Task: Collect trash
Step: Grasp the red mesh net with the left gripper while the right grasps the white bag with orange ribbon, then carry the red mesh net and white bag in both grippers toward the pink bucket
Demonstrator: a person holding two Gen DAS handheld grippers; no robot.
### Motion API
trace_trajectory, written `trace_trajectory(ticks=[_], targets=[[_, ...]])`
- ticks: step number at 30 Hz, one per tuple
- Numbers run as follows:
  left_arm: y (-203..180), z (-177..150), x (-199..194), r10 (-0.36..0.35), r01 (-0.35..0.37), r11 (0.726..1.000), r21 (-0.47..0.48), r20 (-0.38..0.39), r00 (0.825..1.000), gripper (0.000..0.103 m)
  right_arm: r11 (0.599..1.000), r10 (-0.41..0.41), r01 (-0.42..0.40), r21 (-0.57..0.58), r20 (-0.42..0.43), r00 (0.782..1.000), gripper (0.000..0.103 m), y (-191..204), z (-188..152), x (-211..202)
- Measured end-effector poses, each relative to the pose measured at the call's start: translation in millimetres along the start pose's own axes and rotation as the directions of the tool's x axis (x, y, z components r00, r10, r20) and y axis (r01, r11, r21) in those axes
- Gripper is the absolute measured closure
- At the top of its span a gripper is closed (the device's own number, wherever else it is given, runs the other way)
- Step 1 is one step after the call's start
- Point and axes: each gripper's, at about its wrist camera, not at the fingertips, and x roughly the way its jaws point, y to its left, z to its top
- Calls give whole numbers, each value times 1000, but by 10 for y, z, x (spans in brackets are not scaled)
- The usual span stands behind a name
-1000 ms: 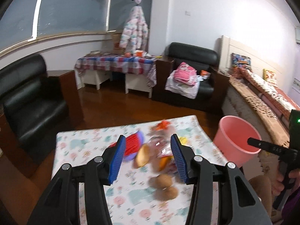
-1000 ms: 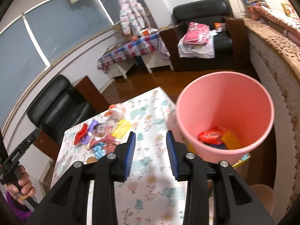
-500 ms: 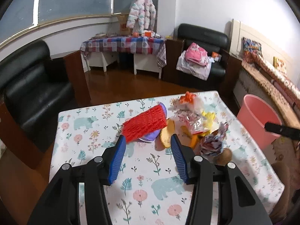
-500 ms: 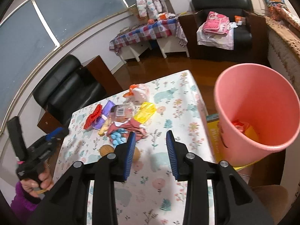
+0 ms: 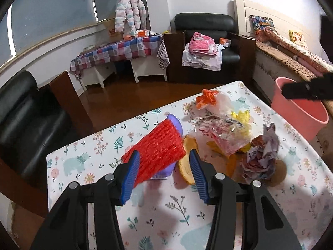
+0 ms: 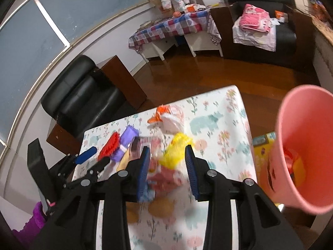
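Two black grippers with blue ribbed fingers hang over a desk covered in a floral, animal-print cloth (image 5: 83,160). The left gripper (image 5: 164,173) has its fingers spread and grasps nothing; they frame the near end of a red knitted mesh sleeve (image 5: 158,148) lying on a purple wrapper (image 5: 175,123), with a tan bread roll (image 5: 187,160) touching its right side. The right gripper (image 6: 167,166) has just been opening, its fingers released above blurred litter, a yellow crumpled wrapper (image 6: 177,148) between them but not pinched. More trash clusters toward the desk's far right corner: a clear printed plastic bag (image 5: 220,133), a crumpled grey-purple paper wad (image 5: 262,154) and an orange-tied white bag (image 5: 210,100). A pink plastic bucket (image 6: 308,145) stands off the desk's right edge, holding red and yellow scraps.
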Motion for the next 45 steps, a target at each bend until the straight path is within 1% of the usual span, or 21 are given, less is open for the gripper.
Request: trace_trajectory(ticks=[1,2,4,5,9,14,15,16,19,22,23,25,26,30,34,37,40,45], targets=[[10,-2,36,1,-1,1000,-4,-5,1000,66,1000,0,0,-12,-6,1000,61,31,70,87],[21,-8,72,-2,2,1000,-6,-12,1000,71,1000,3,-3,-18,-12,1000,60,54,115,146],[57,-24,110,-5,5,1000,-17,-16,1000,87,999,-1,0,-33,-32,999,59,98,219,310],[83,-36,117,-13,13,999,-32,-15,1000,90,999,-6,5,-40,-39,999,59,107,263,376],[148,-62,55,-39,40,996,-76,12,999,93,997,-48,43,-70,-72,996,59,111,431,669],[194,-101,-102,-71,77,990,-122,52,996,94,993,-63,47,-106,-152,986,58,82,541,1043],[200,-106,-123,-81,88,988,-129,55,995,94,993,-68,51,-107,-164,984,57,69,542,1104],[207,-117,-135,-94,101,985,-139,54,994,94,993,-75,57,-101,-181,981,53,49,550,1185],[215,-152,-165,-104,111,981,-158,50,993,94,994,-81,63,-92,-204,976,53,24,560,1322],[219,-176,-188,-105,111,979,-173,46,993,94,993,-72,51,-107,-200,977,53,43,544,1350],[222,-187,-194,-104,111,978,-178,44,994,94,993,-70,49,-111,-194,979,55,45,527,1344],[227,-204,-201,-106,112,975,-193,39,994,94,992,-56,34,-126,-178,982,66,78,525,1332],[232,-213,-206,-109,115,973,-201,37,993,94,990,-59,35,-136,-174,983,68,92,518,1322],[231,-217,-272,-107,114,968,-222,43,993,94,985,-64,40,-166,-147,987,69,135,466,1236],[239,-194,-385,-111,122,962,-243,59,992,94,986,-32,16,-164,-95,995,69,177,421,985],[193,-160,-503,-122,139,959,-249,80,989,94,987,-3,-6,-161,-55,998,69,208,358,700],[101,-110,-623,-134,155,959,-239,99,986,94,991,29,-32,-133,-28,999,69,165,277,436],[-158,27,-835,-159,185,963,-197,138,977,94,995,53,-52,-89,12,999,69,23,91,31]])
